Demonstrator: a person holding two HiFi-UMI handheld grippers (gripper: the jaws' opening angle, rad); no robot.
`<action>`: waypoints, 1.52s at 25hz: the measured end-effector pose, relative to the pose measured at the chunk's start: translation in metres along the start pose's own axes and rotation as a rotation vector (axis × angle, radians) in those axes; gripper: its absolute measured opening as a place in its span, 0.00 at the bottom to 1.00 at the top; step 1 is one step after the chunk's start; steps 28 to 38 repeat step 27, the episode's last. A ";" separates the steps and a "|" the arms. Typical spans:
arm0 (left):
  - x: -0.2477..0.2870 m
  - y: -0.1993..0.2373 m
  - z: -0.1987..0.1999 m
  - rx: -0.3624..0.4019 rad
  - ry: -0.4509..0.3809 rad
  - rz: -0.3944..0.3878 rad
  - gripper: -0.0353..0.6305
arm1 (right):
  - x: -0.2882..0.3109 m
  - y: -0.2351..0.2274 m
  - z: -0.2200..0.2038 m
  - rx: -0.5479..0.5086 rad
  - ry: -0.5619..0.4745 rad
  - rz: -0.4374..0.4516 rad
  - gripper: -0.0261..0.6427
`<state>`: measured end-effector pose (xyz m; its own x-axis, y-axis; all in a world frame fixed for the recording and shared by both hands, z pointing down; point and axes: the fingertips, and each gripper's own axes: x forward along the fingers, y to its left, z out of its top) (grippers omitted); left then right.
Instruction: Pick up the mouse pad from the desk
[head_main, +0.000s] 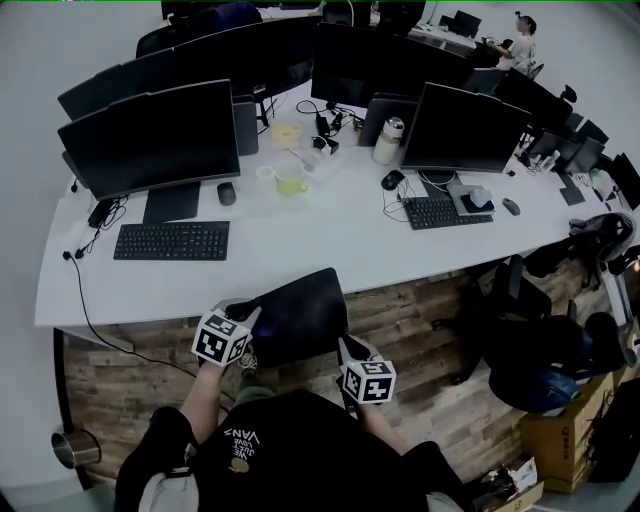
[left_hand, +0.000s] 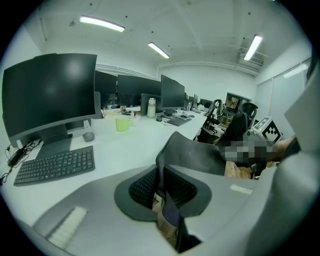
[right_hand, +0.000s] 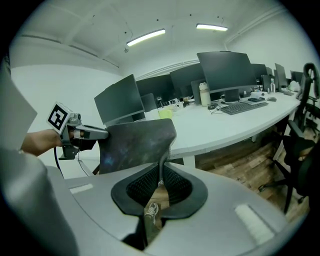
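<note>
Head view, looking steeply down: a person stands at a long white desk (head_main: 300, 245) and holds a dark mouse pad (head_main: 300, 318) in the air between two grippers. The left gripper (head_main: 253, 313) pinches the pad's left edge and the right gripper (head_main: 346, 347) pinches its right edge. Each gripper's own view shows its jaws narrow and closed on the thin pad, with the pad's edge running down between them.

The pad is off the desk, so the pickup looks done. What is left, at most, is to carry it clear or bring it to rest somewhere (the task names no place for it).

The pad hangs over the wood floor (head_main: 430, 300), close in front of the person's chest, and its far corner overlaps the desk's front edge in this view. It sags and curls between the two grips, so it seems limp. On the desk, a keyboard (head_main: 172, 240), monitors (head_main: 150, 140) and a green cup (head_main: 291, 184) sit well beyond it. A metal bin (head_main: 72, 448) stands far left on the floor, and chairs and boxes (head_main: 560, 435) far right. The space around the pad is open
</note>
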<state>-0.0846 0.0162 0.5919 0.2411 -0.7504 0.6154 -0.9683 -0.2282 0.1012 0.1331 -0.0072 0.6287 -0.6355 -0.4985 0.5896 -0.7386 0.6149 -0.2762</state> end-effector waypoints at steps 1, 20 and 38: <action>-0.001 0.000 -0.001 0.000 0.002 0.001 0.12 | 0.000 0.002 -0.002 -0.004 0.006 0.006 0.09; -0.001 0.009 0.005 0.020 -0.011 0.011 0.12 | 0.011 0.019 0.003 -0.032 0.028 0.040 0.09; 0.001 0.013 0.009 0.015 -0.025 0.009 0.12 | 0.017 0.021 0.006 -0.030 0.029 0.043 0.09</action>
